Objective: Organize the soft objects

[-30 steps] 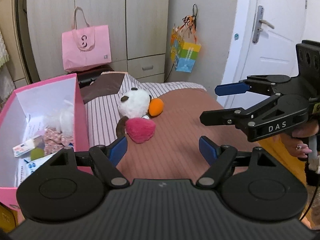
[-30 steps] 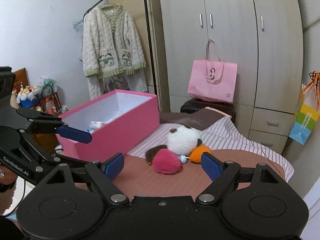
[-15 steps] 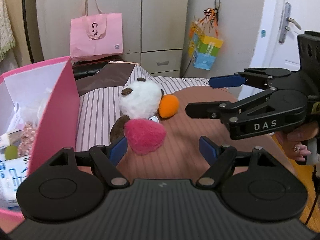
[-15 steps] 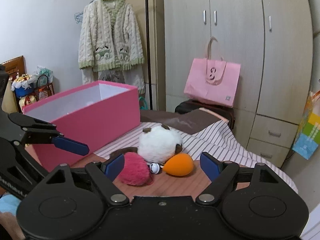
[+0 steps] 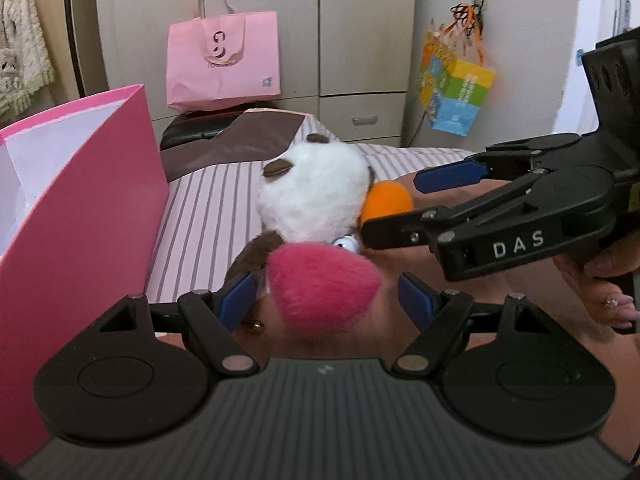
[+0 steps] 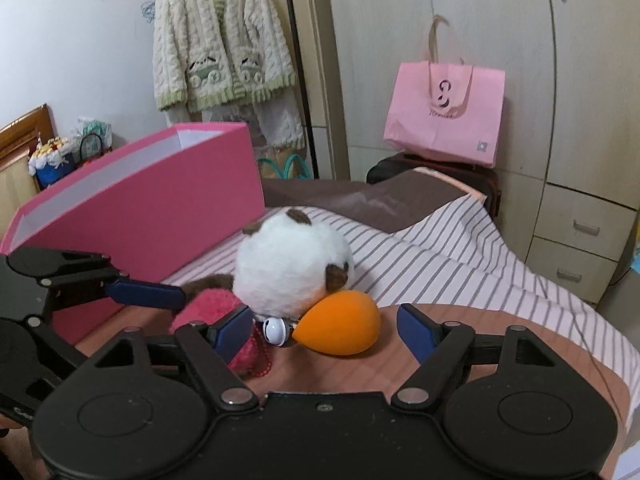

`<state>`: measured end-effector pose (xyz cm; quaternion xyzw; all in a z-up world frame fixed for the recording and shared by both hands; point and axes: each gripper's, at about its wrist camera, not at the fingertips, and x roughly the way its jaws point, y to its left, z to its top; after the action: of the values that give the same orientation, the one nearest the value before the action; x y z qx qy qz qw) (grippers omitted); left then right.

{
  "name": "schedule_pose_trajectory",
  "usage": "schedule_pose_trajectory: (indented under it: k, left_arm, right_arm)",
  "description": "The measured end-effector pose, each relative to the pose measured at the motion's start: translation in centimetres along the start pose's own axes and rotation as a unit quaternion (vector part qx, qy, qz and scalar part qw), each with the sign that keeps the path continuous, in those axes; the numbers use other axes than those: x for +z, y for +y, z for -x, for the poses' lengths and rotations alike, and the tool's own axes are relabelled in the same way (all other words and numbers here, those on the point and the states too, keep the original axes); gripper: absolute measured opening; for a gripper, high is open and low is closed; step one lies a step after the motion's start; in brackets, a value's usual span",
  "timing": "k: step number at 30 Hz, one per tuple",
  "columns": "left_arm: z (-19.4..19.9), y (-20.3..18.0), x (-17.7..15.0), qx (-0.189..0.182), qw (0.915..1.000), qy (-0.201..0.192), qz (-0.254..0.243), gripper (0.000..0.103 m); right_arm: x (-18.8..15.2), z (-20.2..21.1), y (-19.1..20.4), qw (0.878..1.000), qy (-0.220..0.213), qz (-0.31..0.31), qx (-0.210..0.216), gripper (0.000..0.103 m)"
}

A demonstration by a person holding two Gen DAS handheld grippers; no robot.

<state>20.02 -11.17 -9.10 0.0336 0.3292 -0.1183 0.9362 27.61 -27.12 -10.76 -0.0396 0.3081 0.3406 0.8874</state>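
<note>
While both grippers are being held over the bed:
Left gripper: being kept apart around the pink plush, unpressed.
Right gripper: being narrowed around the orange ball, untouched.

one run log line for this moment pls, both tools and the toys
left tool: open, at pink plush | right tool: closing, nothing gripped, at orange toy | pink box: beside

A: Where does the left wrist view sit?
B: Low over the bed, close, facing the wardrobe.
A: The right?
B: Alongside, angled leftward, perhaps slightly nearer. Both share the white plush and pink box.
</note>
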Motion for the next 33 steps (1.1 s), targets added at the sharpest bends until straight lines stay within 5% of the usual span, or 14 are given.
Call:
schedule_pose_trajectory:
  k: [6,10,12,25,33]
  left_arm:
    - [-0.9,0.1,0.0,0.014,0.9998,0.012,0.010,0.074]
    - [-0.9,0.0,-0.3,0.016,0.9998,0.013,0.008,0.053]
    - [-1.0,0.2,-0.4,0.008,0.9996,0.019,0.021,0.051]
    - [1.3,0.6,-1.5,-0.006,0.9992,-0.019,0.036,0.048]
    - [3.8,1.1,-2.4,-0.031,0.9985,-0.004,0.045,0.048]
  right_arm:
    - [-0.1,-1.6,-0.2,1.000,0.014,0.001,0.001,0.079]
    - [-0.3,-1.7,-0.5,1.000,0.015,-0.007,0.001,0.065]
    - [-0.4,-1.4,-0.7,1.000,0.012,-0.009,-0.004,0.056]
    - [-2.3,1.9,1.0,0.999,-0.002,-0.031,-0.034,0.054]
    - [-3.8,3.9,3.6,0.997,0.010,-0.039,-0.060,0.055]
